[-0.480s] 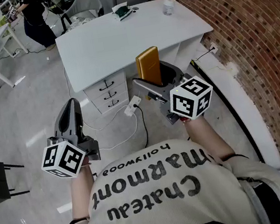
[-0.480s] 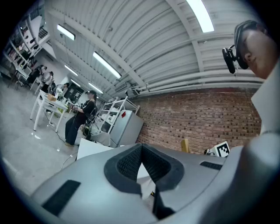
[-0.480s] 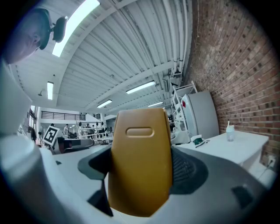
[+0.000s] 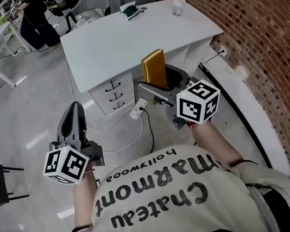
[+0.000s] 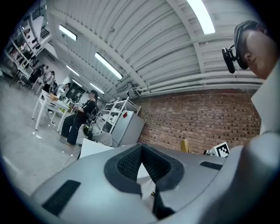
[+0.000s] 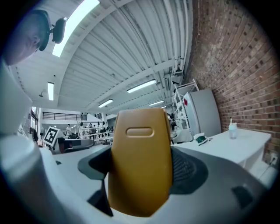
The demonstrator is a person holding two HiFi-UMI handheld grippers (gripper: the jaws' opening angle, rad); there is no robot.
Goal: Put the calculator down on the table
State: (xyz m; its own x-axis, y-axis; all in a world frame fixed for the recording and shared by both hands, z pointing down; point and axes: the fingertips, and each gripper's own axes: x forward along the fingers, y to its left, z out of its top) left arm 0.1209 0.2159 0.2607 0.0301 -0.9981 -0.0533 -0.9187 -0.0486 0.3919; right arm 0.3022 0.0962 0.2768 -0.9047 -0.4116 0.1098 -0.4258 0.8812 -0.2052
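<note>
While the left hand-held gripper [image 4: 73,112] stays closed, the right hand-held gripper [image 4: 161,83] still clamps the calculator [image 4: 154,67].

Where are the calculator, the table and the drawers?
calculator [image 4: 154,70], head view, middle of its yellow back.
table [image 4: 121,42], head view, bare part of the white top.
drawers [image 4: 114,97], head view, front of the middle drawer.

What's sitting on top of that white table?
A small bottle and a green-and-white item near the table's far edge. The held calculator hides part of the near edge.
</note>
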